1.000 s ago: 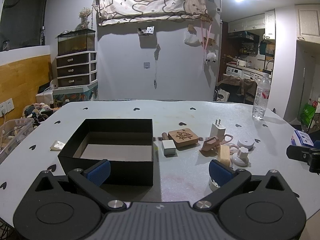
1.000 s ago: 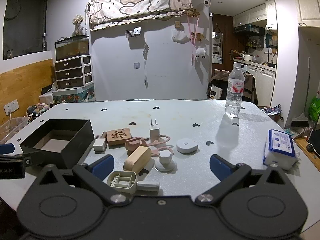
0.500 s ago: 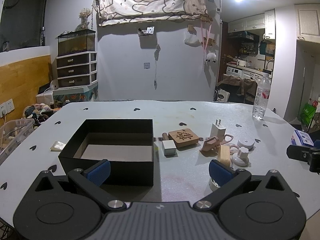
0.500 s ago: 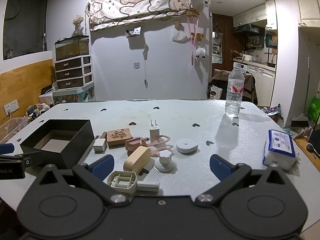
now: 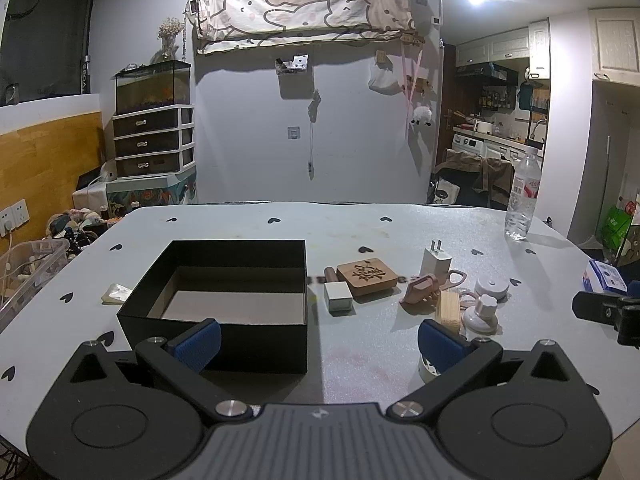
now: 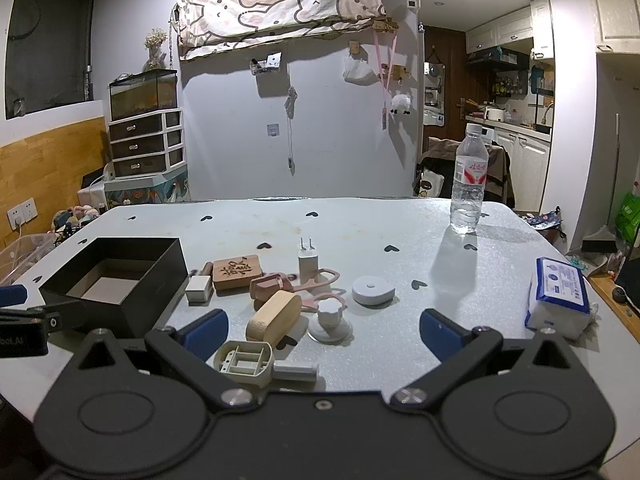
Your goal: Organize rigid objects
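Box (image 5: 224, 300) (black) | charger (image 6: 308, 266) beside wooden block (image 6: 237, 272) | both hand-held grippers apart

On the worktop (image 6: 360, 228), the open box (image 6: 116, 276) sits left. Right of it cluster the cube (image 6: 199, 289), the carved block (image 6: 237, 272), the charger (image 6: 308, 266) behind, and the puck (image 6: 373, 290). The bottle (image 6: 469, 184) stands far right, behind.

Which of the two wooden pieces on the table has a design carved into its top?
The flat square wooden block beside the black box; the rounded light wooden block is plain.
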Available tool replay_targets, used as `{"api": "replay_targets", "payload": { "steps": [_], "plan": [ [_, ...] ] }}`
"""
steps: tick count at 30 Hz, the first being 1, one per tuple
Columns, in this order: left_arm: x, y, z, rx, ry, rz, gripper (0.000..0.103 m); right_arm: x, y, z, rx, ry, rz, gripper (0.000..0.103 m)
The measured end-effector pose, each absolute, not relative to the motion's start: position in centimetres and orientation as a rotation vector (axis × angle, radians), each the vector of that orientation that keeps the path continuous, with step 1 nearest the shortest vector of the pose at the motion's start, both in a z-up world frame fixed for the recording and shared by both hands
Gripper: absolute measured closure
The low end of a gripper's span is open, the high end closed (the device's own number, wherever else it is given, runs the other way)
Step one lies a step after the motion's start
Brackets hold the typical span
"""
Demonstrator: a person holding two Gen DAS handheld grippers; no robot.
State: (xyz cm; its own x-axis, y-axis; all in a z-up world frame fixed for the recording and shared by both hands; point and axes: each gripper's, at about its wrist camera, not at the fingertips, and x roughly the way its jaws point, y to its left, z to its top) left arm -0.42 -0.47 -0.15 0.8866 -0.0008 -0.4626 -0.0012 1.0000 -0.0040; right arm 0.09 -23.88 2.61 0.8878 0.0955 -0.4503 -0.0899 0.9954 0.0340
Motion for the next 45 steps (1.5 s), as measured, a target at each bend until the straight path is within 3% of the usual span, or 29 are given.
{"api": "replay_targets", "payload": {
  "steps": [33, 45],
  "plan": [
    [-0.4, -0.3, 0.5, -0.005, 0.488, -0.021, 0.0, 0.1, -23.7, 2.4, 0.019, 0.47, 0.099, 0.0],
    [1.9, 4.9, -0.9, -0.051, 0.461, 0.091, 0.0, 1.5, -23.3, -0.1, 0.079, 0.512, 0.151, 0.0]
  ]
}}
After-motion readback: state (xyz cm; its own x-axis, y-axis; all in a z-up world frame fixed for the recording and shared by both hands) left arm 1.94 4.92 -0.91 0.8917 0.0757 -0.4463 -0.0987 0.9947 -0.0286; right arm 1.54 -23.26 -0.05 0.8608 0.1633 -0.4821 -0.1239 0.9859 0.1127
